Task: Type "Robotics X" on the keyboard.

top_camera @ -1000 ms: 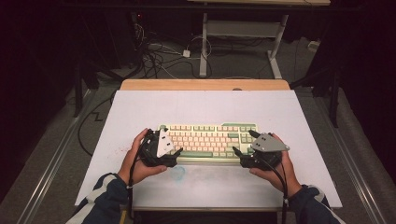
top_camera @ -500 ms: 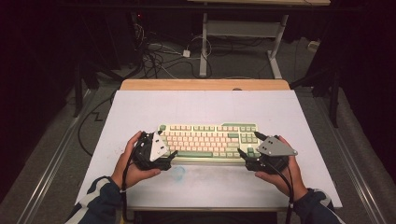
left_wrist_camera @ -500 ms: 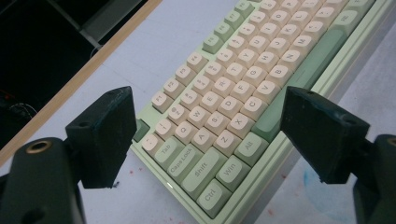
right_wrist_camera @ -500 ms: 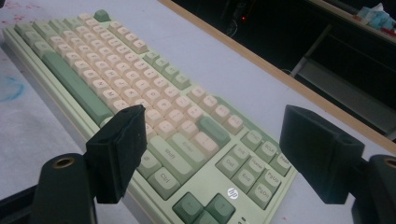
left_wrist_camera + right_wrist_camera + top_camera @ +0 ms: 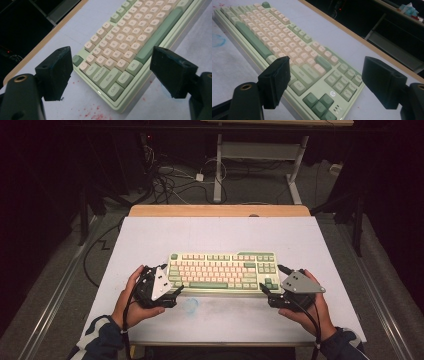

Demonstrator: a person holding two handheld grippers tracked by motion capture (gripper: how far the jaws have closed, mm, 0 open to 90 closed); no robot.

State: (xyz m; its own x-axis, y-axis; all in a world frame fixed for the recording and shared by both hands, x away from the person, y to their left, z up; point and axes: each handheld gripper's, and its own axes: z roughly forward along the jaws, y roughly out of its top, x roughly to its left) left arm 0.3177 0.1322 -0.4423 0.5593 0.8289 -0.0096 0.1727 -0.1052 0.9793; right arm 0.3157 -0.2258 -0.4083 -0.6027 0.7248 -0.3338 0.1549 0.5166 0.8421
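A pale green keyboard (image 5: pixel 222 271) with cream keys lies flat in the middle of the white mat (image 5: pixel 220 235). My left gripper (image 5: pixel 172 280) is at the keyboard's left end, held in a hand, jaws open. In the left gripper view the keyboard's (image 5: pixel 125 32) near left corner lies between and beyond the open gripper (image 5: pixel 112 65). My right gripper (image 5: pixel 272 280) is at the right end, also open. In the right gripper view the arrow-key corner of the keyboard (image 5: pixel 274 32) sits between the spread jaws of the gripper (image 5: pixel 328 70). Neither gripper grips anything.
The mat covers a wooden table whose far edge (image 5: pixel 220 210) shows bare. A blue smudge (image 5: pixel 191 305) and red specks (image 5: pixel 92 113) mark the mat near the front. Cables (image 5: pixel 170 182) and a desk frame (image 5: pixel 260 150) lie on the floor beyond.
Both hands have drawn their grippers back toward the table's near edge and slightly outward, away from the keyboard's ends. The keyboard has stayed put.
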